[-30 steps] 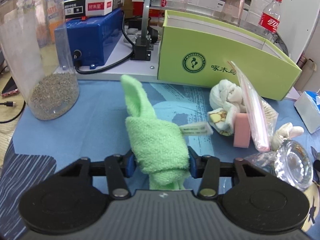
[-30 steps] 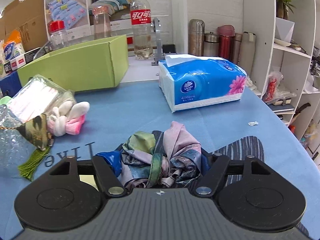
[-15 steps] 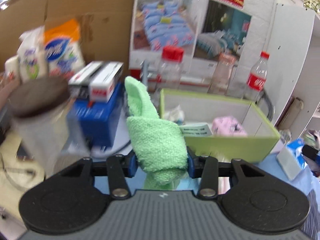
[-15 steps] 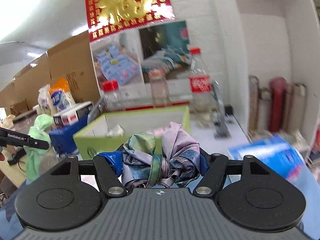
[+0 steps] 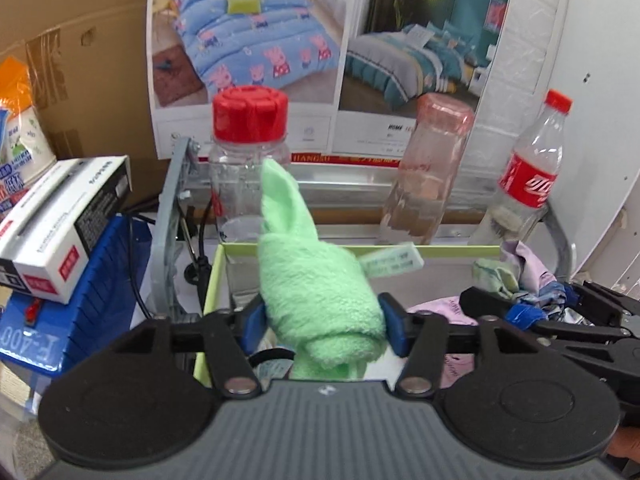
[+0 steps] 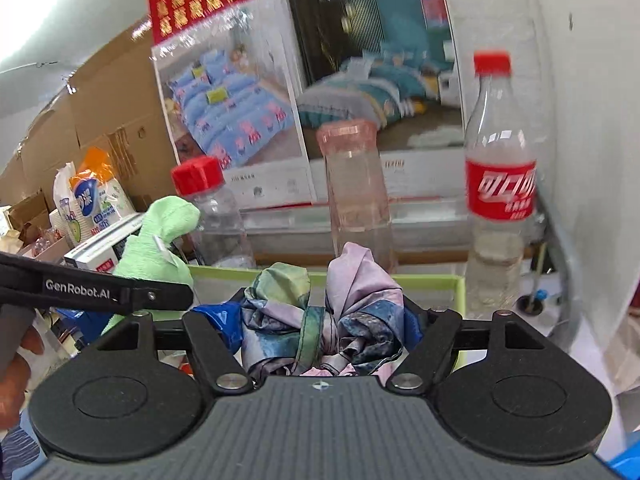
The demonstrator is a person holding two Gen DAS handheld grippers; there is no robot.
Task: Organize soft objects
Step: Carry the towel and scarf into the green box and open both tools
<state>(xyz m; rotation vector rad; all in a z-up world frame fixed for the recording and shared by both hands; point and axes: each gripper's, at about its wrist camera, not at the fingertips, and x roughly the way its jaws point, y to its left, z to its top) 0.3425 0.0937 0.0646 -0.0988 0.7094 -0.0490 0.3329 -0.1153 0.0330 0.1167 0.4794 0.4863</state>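
Towel (image 5: 320, 300), green and fluffy, sits pinched across its rolled middle between the blue pads of the left claw (image 5: 323, 322), its long axis running away from the camera, with one loose end standing up toward the far wall and a white tag sticking out to the right. Just to the right, the right claw (image 6: 323, 330) is closed on a crumpled scarf (image 6: 324, 316) of lilac, green and blue, bunched so it has no clear long axis. Both bundles hang above the green box (image 5: 212, 280), whose open top lies directly below and a little beyond the fingers; a pink cloth (image 5: 444, 310) already lies inside it. From the left view the right claw shows close on the right, so the two hands are side by side over the same opening, the towel toward the left wall of the box and the scarf toward its right. The coming move likely turns on that: each load lies straight down from its claw into the box, so letting go should suffice. Beyond the box stand a red-capped jar (image 5: 250, 168), a pink bottle (image 5: 430, 168) and a cola bottle (image 5: 528, 176); a blue machine (image 5: 60, 320) carrying a white carton (image 5: 60, 220) sits on the left.
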